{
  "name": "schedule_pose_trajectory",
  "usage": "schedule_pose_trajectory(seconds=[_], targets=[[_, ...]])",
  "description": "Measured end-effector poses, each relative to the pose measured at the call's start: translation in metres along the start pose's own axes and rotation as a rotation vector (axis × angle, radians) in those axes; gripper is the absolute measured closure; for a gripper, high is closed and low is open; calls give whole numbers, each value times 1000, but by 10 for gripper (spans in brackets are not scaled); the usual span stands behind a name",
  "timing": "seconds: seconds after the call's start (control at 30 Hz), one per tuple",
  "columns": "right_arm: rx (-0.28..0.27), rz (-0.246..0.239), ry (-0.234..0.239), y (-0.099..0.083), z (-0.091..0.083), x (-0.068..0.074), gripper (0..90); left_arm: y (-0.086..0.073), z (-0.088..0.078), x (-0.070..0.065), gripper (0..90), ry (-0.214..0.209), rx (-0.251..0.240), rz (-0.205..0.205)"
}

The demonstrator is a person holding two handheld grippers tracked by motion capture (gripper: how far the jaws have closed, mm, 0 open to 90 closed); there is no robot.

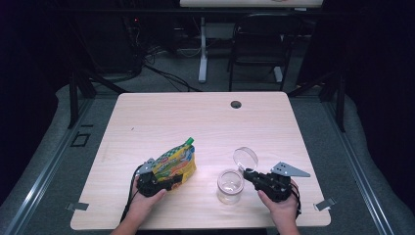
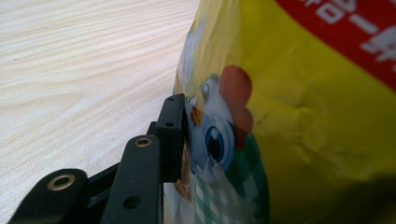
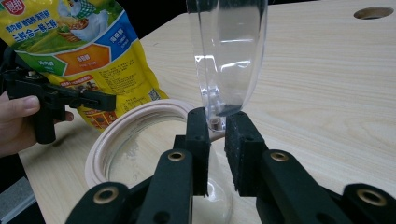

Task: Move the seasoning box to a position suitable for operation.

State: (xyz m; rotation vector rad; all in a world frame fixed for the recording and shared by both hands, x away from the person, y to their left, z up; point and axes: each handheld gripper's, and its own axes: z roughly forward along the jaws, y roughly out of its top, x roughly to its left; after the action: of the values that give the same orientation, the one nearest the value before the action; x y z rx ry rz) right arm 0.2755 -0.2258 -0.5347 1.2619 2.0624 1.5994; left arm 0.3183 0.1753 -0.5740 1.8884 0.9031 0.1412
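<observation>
Clear jar lid: upright, hinged open above the glass jar, its lower edge pinched between right gripper pads. Yellow pouch: clamped in left gripper, left of jar.

A pale wooden table with a round cable hole near its far edge carries a clear glass jar and a yellow snack pouch standing on it.

Yellow pouch cut off by the left gripper view's edges, its red lettering too partial to read.
</observation>
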Motion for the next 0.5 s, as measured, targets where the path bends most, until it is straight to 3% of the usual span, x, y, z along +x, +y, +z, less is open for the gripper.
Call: schedule_pose_trajectory(seconds=[0.5], targets=[[-11,-5,-10,-1,-5,1,744,0,4,3,556,-10,-34,-1]])
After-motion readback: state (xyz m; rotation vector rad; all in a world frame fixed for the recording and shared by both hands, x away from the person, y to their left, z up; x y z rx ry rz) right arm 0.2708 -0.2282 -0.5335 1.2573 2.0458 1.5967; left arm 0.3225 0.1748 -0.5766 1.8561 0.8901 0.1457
